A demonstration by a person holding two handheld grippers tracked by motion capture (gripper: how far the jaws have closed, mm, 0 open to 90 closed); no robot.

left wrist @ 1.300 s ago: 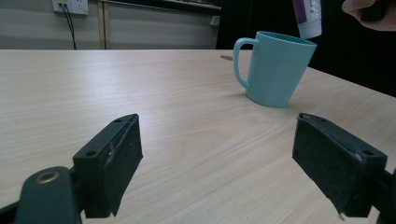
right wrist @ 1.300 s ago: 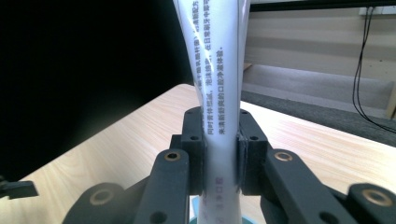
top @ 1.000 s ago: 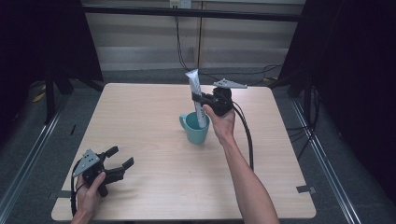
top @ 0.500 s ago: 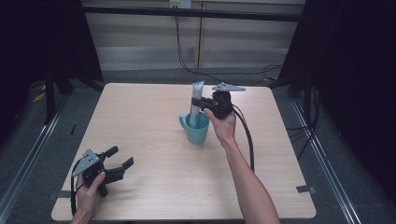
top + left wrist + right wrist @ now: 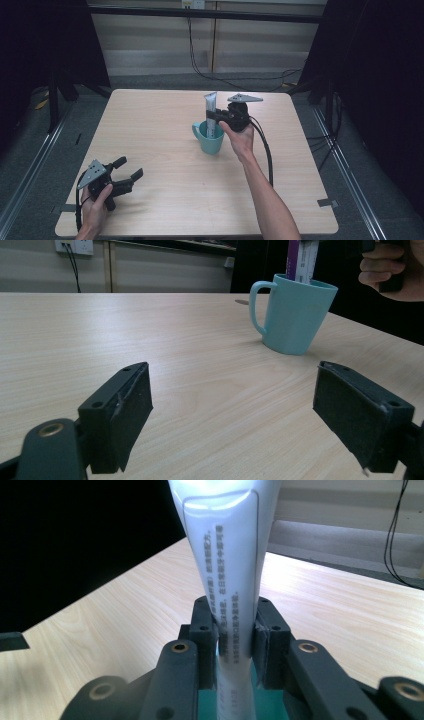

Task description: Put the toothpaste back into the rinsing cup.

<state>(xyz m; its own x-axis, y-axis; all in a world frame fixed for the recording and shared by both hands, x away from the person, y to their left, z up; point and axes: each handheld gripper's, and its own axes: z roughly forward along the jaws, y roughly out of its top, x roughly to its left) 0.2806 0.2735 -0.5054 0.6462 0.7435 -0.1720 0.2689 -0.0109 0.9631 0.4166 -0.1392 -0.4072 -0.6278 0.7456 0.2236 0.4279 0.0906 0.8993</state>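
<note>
A white tube [image 5: 211, 114] stands upright with its lower end inside a teal mug [image 5: 210, 140], its flat crimped end pointing up; in the left gripper view a purple and white strip of it [image 5: 301, 259] rises above the mug's rim. The right gripper [image 5: 216, 118] clamps the tube about midway up, just above the rim; in the right gripper view both black jaws press against the tube's sides [image 5: 234, 600], where small printed text runs along it, and the teal of the mug [image 5: 210, 705] shows beneath the jaws. The hand holding this gripper reaches in from the mug's right side, and a black cable trails back along the forearm. The mug sits near the middle of the light wooden table [image 5: 165, 115], its handle turned to the left. Well apart from it, near the front left corner of the table, the left gripper [image 5: 128, 174] rests low over the wood with its jaws spread wide and nothing between them, aimed toward the mug [image 5: 292, 315]
</note>
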